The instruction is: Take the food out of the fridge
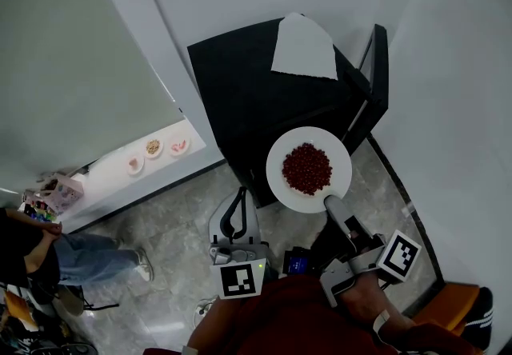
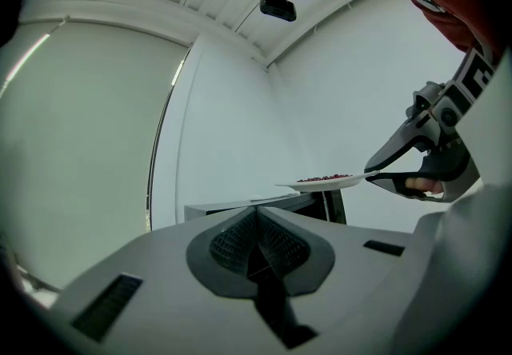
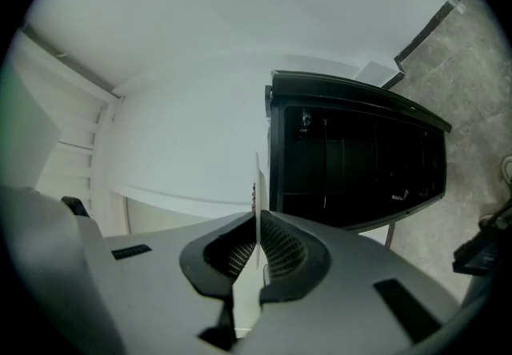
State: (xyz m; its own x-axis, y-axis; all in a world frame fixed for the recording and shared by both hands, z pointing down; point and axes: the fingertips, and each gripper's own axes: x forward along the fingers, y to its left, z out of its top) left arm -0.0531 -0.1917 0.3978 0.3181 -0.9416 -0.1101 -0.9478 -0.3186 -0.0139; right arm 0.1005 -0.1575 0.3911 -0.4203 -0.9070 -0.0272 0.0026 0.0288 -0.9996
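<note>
A white plate (image 1: 282,160) piled with small dark red food (image 1: 306,168) hangs in the air in front of the small black fridge (image 1: 240,97). My right gripper (image 1: 330,203) is shut on the plate's near rim; in the right gripper view the plate (image 3: 257,189) shows edge-on between the jaws. The left gripper view shows the same plate (image 2: 328,182) held level at the right. My left gripper (image 1: 238,203) hangs lower left of the plate, shut with nothing in it (image 2: 256,227). The fridge door (image 1: 374,81) stands open at the right.
A white sheet (image 1: 304,45) lies on top of the fridge. White walls close in behind and to the right. A long white counter (image 1: 112,173) at the left carries small plates (image 1: 154,147). A person in jeans (image 1: 76,256) stands at the lower left on the marble floor.
</note>
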